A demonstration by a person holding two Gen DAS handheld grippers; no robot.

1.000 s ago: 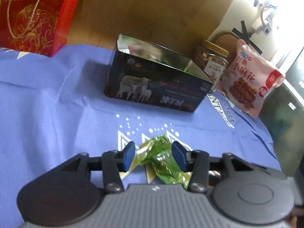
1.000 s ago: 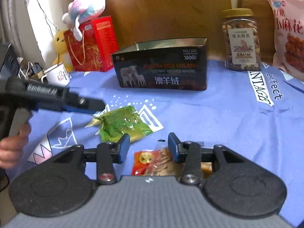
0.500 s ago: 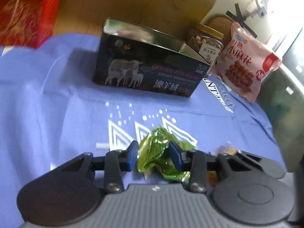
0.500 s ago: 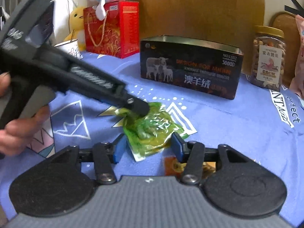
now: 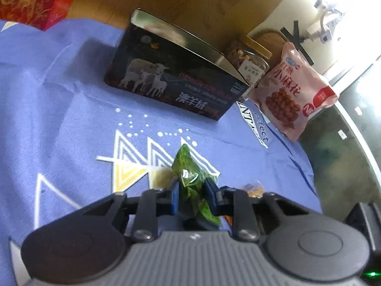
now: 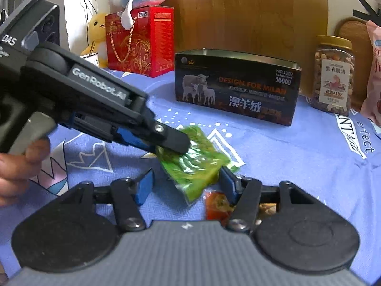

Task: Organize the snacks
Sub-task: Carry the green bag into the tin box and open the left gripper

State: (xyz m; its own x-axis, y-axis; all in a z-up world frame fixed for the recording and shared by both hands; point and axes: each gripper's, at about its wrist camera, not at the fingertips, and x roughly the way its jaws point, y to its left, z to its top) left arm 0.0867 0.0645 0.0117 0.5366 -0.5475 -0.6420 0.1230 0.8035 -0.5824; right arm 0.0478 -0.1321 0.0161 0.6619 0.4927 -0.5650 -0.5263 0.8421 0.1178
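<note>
The left gripper [image 5: 191, 196] has pinched its jaws tight on the green packet [image 6: 194, 160], which lies on the blue cloth [image 6: 297, 166] in front of the dark tin [image 6: 237, 87]. The right gripper [image 6: 185, 184], jaws just spread wide, holds nothing. An orange packet [image 6: 218, 206], partly hidden, seems to lie under it.

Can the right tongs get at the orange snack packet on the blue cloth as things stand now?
Probably yes. The right tongs stand open, and the orange snack packet lies on the cloth just below them. But the green snack packet, pinched by the left tongs, overlaps its edge and may get caught.
</note>
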